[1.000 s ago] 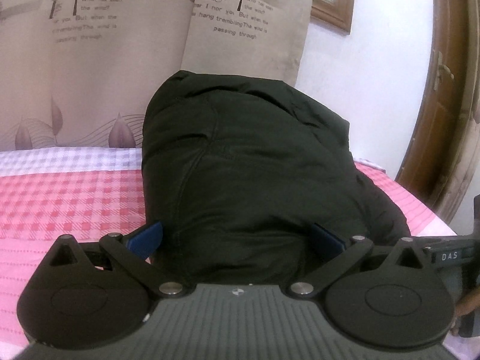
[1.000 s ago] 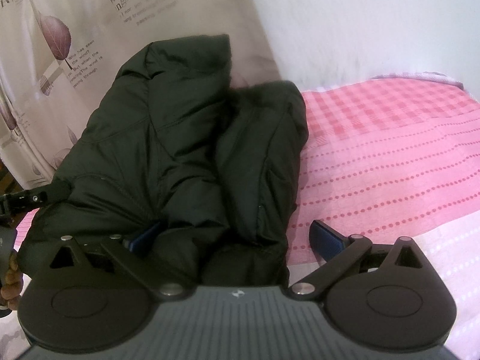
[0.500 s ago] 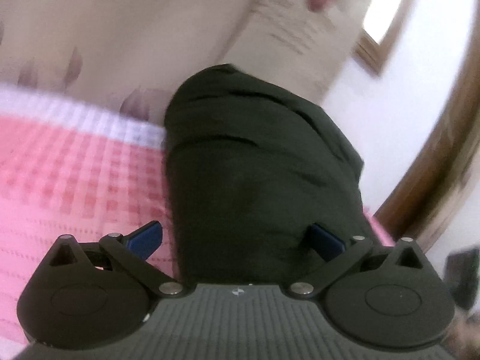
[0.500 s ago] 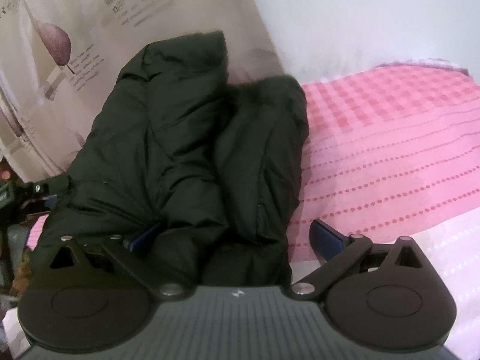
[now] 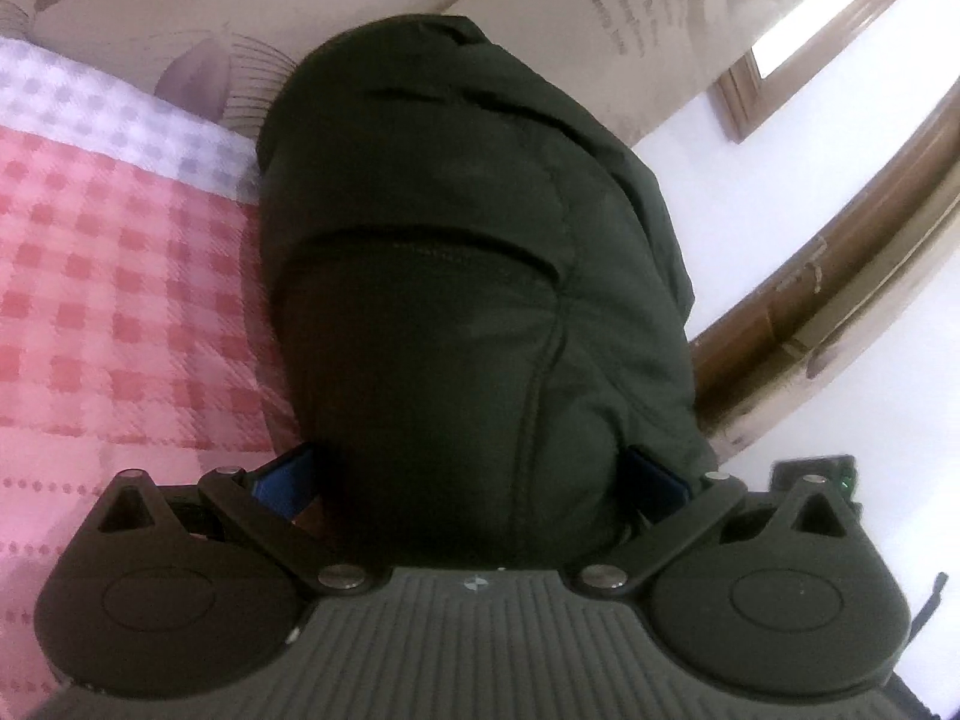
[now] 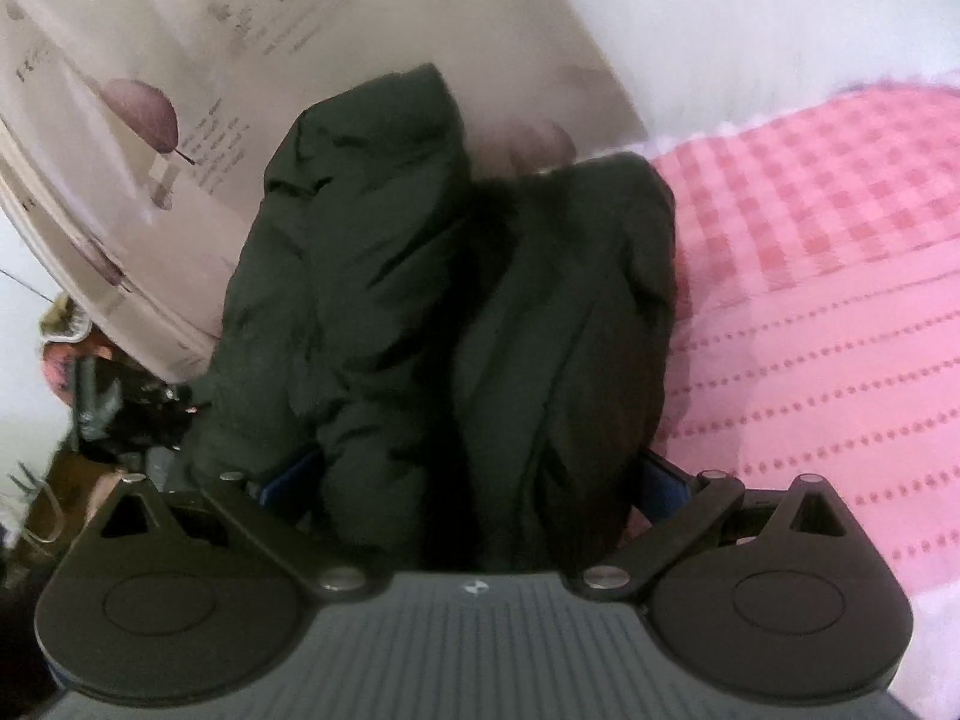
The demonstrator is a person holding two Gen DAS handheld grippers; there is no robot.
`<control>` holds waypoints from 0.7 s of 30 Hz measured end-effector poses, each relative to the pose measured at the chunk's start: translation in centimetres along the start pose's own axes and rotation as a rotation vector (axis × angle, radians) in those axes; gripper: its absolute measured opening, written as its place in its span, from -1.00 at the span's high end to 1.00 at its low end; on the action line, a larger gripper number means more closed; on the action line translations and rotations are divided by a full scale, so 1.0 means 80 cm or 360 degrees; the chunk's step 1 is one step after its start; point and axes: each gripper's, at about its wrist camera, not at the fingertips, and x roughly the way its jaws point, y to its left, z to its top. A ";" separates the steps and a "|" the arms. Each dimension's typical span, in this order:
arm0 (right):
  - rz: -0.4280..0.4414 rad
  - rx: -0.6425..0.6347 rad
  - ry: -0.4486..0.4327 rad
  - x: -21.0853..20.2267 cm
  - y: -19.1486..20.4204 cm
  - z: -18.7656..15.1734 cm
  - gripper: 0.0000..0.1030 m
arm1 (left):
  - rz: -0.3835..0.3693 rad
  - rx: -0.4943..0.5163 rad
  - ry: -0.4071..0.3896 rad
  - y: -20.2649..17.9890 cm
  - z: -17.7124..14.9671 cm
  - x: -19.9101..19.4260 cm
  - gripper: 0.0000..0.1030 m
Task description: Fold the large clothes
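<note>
A bulky dark green padded jacket (image 5: 468, 276) lies folded on the pink checked bedspread (image 5: 108, 300). In the left wrist view my left gripper (image 5: 468, 480) has its blue-padded jaws spread wide around the jacket's near end, one pad on each side. In the right wrist view the jacket (image 6: 432, 300) shows as two thick folds side by side, and my right gripper (image 6: 474, 480) straddles its near end the same way, jaws wide. The fabric hides most of both pairs of pads.
A beige curtain (image 5: 180, 12) with leaf prints hangs behind the bed. A wooden door frame (image 5: 840, 276) and white wall stand to the right. Pink bedspread (image 6: 840, 330) stretches right of the jacket. Dark clutter (image 6: 120, 402) sits at the left edge beyond the bed.
Both grippers have tilted and pushed closer to the jacket. The left jaws stay spread; the right jaws now straddle the jacket's whole near end. The jacket now fills more of both views.
</note>
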 end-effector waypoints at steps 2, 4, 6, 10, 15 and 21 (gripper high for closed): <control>0.0021 -0.0013 0.0050 0.011 0.000 0.010 -1.00 | -0.0015 -0.0009 0.0010 0.004 0.003 0.004 -1.00; 0.0043 -0.0017 0.0072 0.022 0.001 0.019 -1.00 | -0.0021 -0.0042 0.0002 0.006 0.004 0.007 -1.00; 0.0068 0.0007 0.0079 0.031 -0.002 0.022 -1.00 | -0.0024 -0.0054 -0.0018 0.007 0.006 0.010 -1.00; 0.0076 0.0038 -0.0017 0.033 -0.007 -0.001 -1.00 | -0.0034 -0.0020 -0.0053 0.003 -0.002 0.011 -0.97; 0.0071 0.0060 -0.0075 0.029 0.010 -0.015 -0.73 | 0.0025 0.0028 -0.0155 -0.017 -0.011 0.000 -0.76; 0.0074 0.0088 -0.0171 0.015 0.034 -0.023 -0.25 | 0.0048 0.0086 -0.0192 -0.030 -0.012 -0.021 -0.70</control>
